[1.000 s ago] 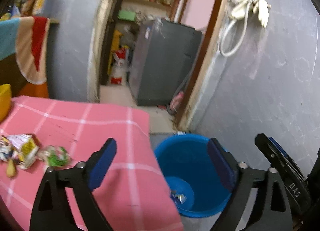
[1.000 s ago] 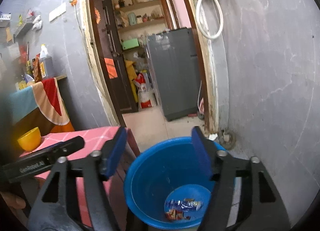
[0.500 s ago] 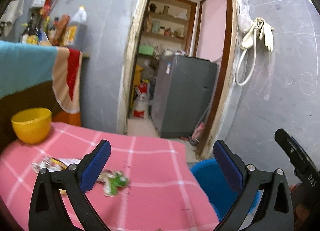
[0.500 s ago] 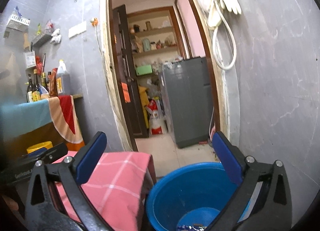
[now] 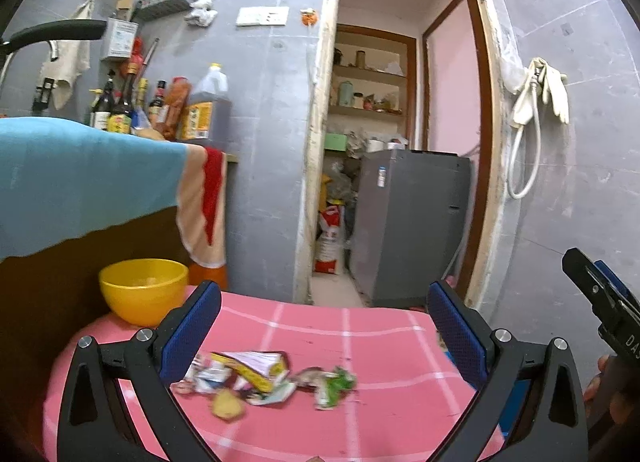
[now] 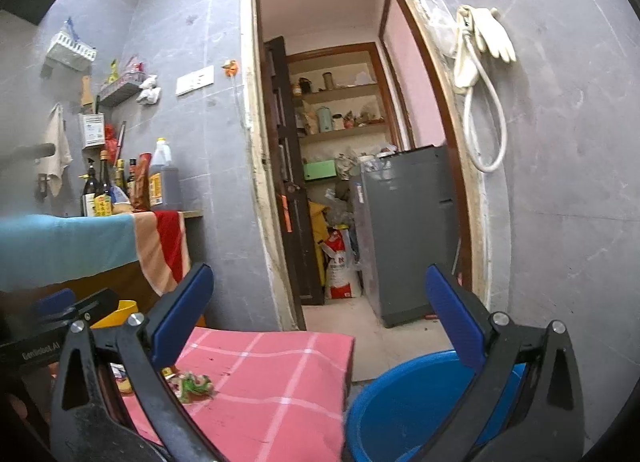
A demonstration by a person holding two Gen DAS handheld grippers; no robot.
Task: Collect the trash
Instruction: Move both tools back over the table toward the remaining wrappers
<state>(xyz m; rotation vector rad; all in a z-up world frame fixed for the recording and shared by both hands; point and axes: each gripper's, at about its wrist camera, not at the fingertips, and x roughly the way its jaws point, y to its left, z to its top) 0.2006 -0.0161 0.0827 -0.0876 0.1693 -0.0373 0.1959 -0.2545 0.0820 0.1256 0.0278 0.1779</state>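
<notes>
The round blue plastic bucket (image 6: 404, 406) sits low right, just beside the pink checked tablecloth (image 5: 320, 326), handy for drops. Crumpled wrappers (image 5: 256, 376) lie at the lower centre of that cloth. The left gripper (image 5: 326, 336) and the right gripper (image 6: 320, 316) gape empty, ready for grabbing.

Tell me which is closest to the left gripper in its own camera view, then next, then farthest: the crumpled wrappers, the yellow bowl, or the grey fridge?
1. Crumpled wrappers: on the pink checked cloth, right between the open jaws of the left gripper.
2. Yellow plastic bowl: at the table's back left corner.
3. Grey metal fridge: far off through the doorway, right of centre.
</notes>
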